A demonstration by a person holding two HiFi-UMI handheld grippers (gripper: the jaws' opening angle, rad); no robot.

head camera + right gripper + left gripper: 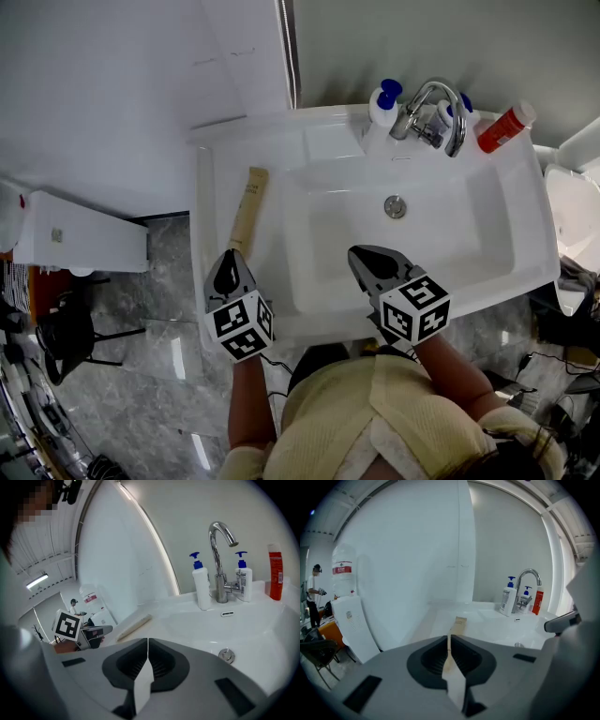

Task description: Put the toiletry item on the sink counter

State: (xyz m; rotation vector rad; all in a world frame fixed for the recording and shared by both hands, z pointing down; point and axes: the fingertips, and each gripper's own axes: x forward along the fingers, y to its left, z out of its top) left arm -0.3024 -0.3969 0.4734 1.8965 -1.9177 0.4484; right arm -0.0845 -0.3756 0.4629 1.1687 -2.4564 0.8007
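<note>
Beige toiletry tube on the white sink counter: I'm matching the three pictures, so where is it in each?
Head view: the beige toiletry tube lies centre-left, left of the basin.
Left gripper view: the tube sits centre, just beyond the jaws.
Right gripper view: the tube lies left of centre.
Shared landmark: the curved chrome tap.

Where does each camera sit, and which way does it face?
Head view: above the person, facing steeply down on the sink; left gripper, right gripper and torso show.
Left gripper view: on that gripper, looking along its shut fingers at the beige tube.
Right gripper view: on that gripper, facing the faucet.
All three share tube and faucet.
</note>
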